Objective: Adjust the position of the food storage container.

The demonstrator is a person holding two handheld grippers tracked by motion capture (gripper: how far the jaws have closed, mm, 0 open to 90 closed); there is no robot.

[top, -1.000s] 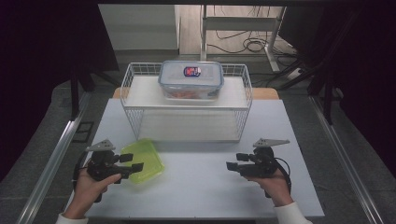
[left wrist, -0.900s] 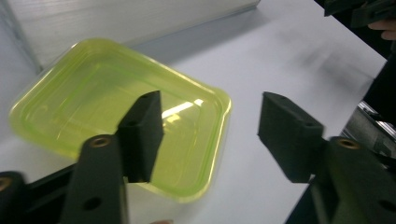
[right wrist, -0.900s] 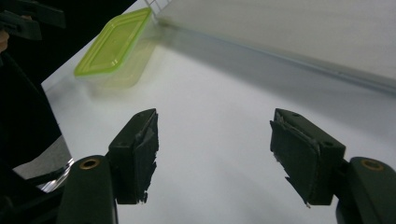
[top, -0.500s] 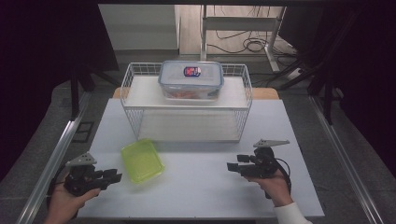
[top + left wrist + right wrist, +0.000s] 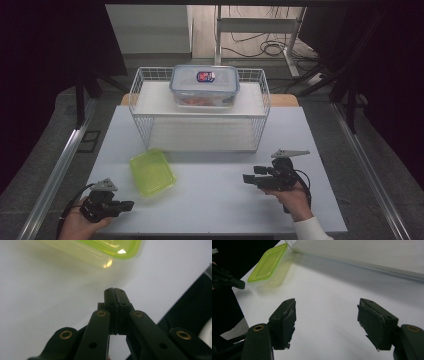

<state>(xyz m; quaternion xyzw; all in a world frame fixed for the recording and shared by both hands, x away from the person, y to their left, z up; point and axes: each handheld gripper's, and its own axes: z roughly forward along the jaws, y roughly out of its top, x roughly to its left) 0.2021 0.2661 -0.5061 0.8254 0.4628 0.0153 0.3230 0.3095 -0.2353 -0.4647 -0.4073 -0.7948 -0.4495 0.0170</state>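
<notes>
Left gripper (image 5: 129, 204) low at the near left corner of the white table (image 5: 215, 200), jaws just closed and pressed together on nothing, apart from the green container (image 5: 152, 172). Green container flat on the table, just in front of the wire basket (image 5: 200, 112). Right gripper (image 5: 246, 178) at the near right, jaws spread wide, nothing between them.

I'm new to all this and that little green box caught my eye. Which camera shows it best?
The high view: the green box lies whole on the white table, apart from both hand-held grippers. The right gripper view shows it slanted and farther off; the left gripper view catches just its blurred edge.
</notes>
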